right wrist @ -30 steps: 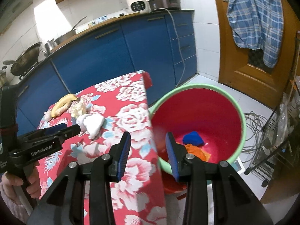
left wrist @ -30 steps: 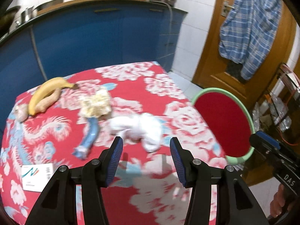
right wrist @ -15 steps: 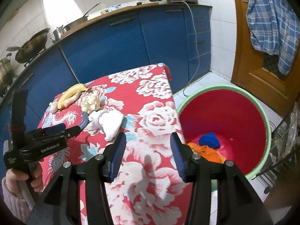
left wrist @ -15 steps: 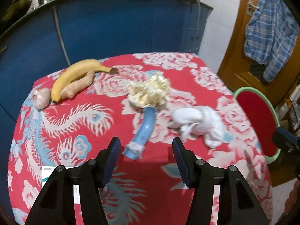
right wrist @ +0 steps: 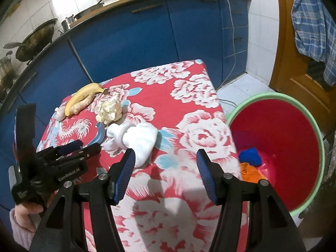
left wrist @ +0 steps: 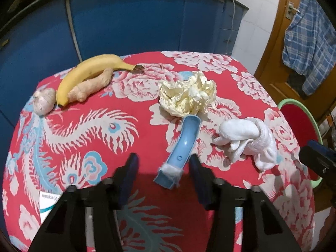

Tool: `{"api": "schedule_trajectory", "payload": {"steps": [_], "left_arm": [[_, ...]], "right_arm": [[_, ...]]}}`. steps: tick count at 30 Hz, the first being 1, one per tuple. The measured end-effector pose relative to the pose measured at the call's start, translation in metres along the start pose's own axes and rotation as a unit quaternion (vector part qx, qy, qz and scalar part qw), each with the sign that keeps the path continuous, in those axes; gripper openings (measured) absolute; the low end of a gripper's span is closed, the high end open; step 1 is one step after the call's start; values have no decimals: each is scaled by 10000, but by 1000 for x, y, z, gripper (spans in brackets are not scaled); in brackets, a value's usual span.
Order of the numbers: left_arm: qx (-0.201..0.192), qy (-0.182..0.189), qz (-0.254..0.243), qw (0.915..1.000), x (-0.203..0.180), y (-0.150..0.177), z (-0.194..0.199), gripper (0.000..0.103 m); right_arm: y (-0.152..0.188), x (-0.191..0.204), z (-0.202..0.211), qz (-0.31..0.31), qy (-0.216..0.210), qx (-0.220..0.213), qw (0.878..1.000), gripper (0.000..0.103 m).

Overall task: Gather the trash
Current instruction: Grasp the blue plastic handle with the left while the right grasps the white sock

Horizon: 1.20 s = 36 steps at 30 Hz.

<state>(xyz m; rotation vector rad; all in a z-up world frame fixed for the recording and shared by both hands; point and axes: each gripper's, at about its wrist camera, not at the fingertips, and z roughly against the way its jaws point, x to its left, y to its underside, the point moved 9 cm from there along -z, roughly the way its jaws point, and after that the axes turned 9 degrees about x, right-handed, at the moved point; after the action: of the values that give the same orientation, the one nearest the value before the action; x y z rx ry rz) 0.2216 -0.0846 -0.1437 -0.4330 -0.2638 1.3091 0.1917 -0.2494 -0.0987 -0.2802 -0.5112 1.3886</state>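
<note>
The blue curved plastic piece point(left wrist: 184, 147) lies on the worktop point(left wrist: 126, 126) between my left gripper point(left wrist: 162, 168) jaws, closing but not yet gripping; I should centre it first. My right gripper point(right wrist: 164, 168) is opening, empty, beside the white sock point(right wrist: 136, 140)

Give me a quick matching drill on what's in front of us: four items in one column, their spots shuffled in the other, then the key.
Items:
1. banana
2. crumpled paper
3. white cloth
4. blue wad

Spots:
A. inside the red bin
B. far left of the table, against the ginger
C. at the far end of the blue plastic piece
D. near the table edge on the bin side

Pairs: 1-B, 2-C, 3-D, 4-A
</note>
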Motion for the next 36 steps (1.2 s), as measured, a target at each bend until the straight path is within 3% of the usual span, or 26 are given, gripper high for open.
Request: {"api": "schedule_trajectory", "payload": {"steps": [2,3,15,17,20,22,36], "left_arm": [[-48,-5,-84,10000,-2,-1,1,22],[-60,17,-94,9999,-3,-1,1,18],[-188,268,215,9992,7,-2,17,18],[-209,318,265,9989,8,-2,20,18],[-242,326,280,9988,7,-2,24,19],[-240,353,289,9987,6,-1,26,19],[-362,538,91,9979,-23,-2,48,19]], "right_arm": [[-2,5,-5,6,-42,51,10000,61],[-3,7,-8,18,-46,78,10000,61],[-12,31,-46,122,-175,346,9992,60],[-11,33,-52,149,-218,434,9987,34],[-7,36,-57,239,-307,526,9979,17],[-5,38,-56,307,-323,505,9977,13],[-3,8,-4,-3,-399,41,9992,11]]}}
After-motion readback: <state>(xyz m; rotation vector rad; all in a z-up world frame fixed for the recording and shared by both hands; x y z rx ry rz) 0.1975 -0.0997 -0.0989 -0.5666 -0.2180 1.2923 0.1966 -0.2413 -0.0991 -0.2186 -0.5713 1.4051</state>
